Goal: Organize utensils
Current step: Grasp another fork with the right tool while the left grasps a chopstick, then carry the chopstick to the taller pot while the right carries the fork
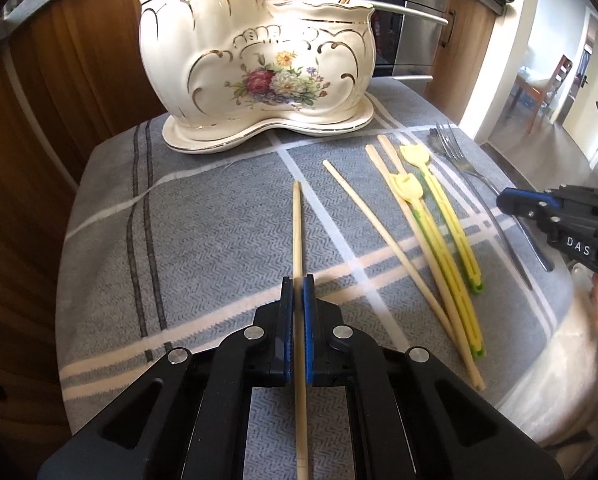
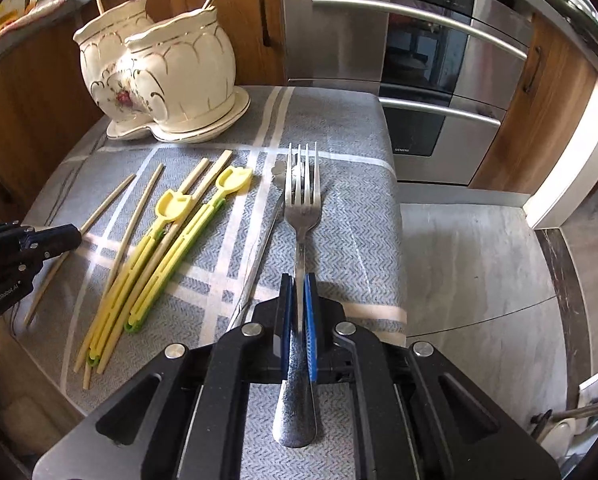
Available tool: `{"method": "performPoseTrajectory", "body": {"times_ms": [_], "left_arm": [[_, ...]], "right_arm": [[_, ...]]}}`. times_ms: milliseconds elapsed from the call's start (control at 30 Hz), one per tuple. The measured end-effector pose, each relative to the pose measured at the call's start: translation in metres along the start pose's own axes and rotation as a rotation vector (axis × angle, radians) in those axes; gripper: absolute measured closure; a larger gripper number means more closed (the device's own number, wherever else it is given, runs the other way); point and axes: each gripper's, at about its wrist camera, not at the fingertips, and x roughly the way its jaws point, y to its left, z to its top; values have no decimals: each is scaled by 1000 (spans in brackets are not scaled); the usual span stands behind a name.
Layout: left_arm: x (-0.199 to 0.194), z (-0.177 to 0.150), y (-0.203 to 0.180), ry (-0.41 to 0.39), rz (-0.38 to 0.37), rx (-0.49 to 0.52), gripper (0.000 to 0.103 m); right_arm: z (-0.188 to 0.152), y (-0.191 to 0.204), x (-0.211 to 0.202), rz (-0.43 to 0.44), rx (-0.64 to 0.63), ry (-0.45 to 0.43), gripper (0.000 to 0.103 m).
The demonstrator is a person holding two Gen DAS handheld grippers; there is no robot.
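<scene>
Surface [image 1: 203,216] under grey checked cloth. Ceramic holder [image 1: 255,60] stands at far edge, two compartments; gold handle inside cut off by frame top. Yellow training chopsticks [image 1: 439,240] lie beside loose wooden chopsticks [image 1: 379,232], long axes toward holder. Left tongs [image 1: 298,292] pinch one chopstick [image 1: 297,232], tip pointing straight at holder. Right tongs [image 2: 298,292] pinch fork [image 2: 302,200], tines pointing away; second metal utensil [image 2: 259,256] beside it hard to identify.
</scene>
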Motion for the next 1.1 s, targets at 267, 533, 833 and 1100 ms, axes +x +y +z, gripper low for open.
{"method": "performPoseTrajectory", "body": {"times_ms": [267, 533, 833, 1100], "left_arm": [[5, 8, -2, 10, -17, 17, 98], [5, 11, 0, -25, -67, 36, 98], [-37, 21, 22, -262, -112, 3, 98], [-80, 25, 37, -474, -74, 0, 98]], "right_arm": [[15, 2, 10, -24, -33, 19, 96], [19, -6, 9, 11, -10, -12, 98], [21, -12, -46, 83, 31, -259, 98], [28, 10, -86, 77, -50, -467, 98]]}}
